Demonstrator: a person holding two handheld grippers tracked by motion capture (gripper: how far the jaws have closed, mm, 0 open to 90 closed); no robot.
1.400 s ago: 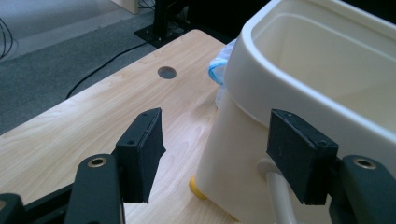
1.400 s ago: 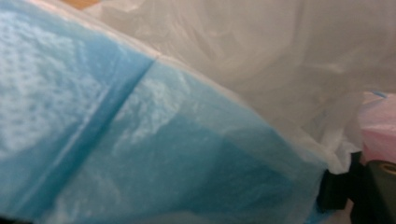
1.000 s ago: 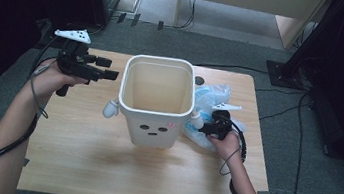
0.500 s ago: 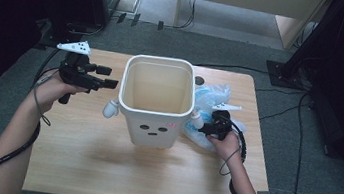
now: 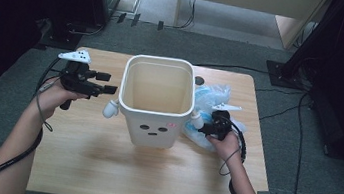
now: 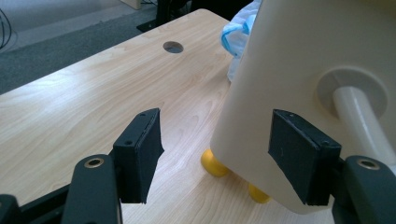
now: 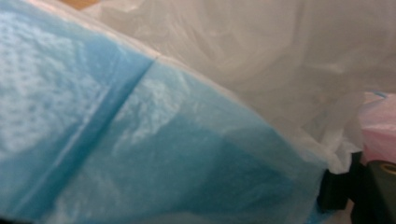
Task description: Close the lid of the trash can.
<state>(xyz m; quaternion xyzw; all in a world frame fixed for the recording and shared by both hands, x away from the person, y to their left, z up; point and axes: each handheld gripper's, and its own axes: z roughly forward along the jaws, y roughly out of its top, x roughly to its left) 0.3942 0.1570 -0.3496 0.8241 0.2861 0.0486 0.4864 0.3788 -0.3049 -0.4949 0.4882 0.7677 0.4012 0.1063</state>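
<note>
Bin (image 5: 157, 100), cream plastic w/ a small face on its front, stands upright in the middle of the wooden surface (image 5: 100, 168) in the high view. Inside looks bare. A white peg handle sticks out each side. Left gripper (image 5: 106, 83) is held level just left of the bin, near the left peg, jaws spread w/ nothing between them, not touching the bin. Blue and clear plastic bags (image 5: 210, 99) lie bunched against the bin's right side. Right gripper (image 5: 205, 126) sits low at the bin's right, down in the bags by the right peg; can't tell from here how its jaws stand. Cables trail from both grippers back along the forearms. Grey carpet floor (image 5: 301, 169) around the surface.

Left gripper view: both black jaws stand wide apart, empty. Bin wall (image 6: 299, 70) rises close ahead on the right, its peg handle (image 6: 359, 116) w/ a round collar just above the right-hand jaw. Can't tell if that jaw touches the wall. Small yellow feet (image 6: 214, 163) show under the bin. Round cable hole (image 6: 173, 46) in the surface further off, bags (image 6: 238, 32) behind the bin's edge.

Right gripper view: blue film (image 7: 140, 154) and clear film (image 7: 261, 56) crowd right up to the lens. One black jaw tip shows at lower right, the film draped over it; the other is hidden, so can't tell whether the jaws pinch the bag. A bit of pink (image 7: 378, 126) at the right edge.
</note>
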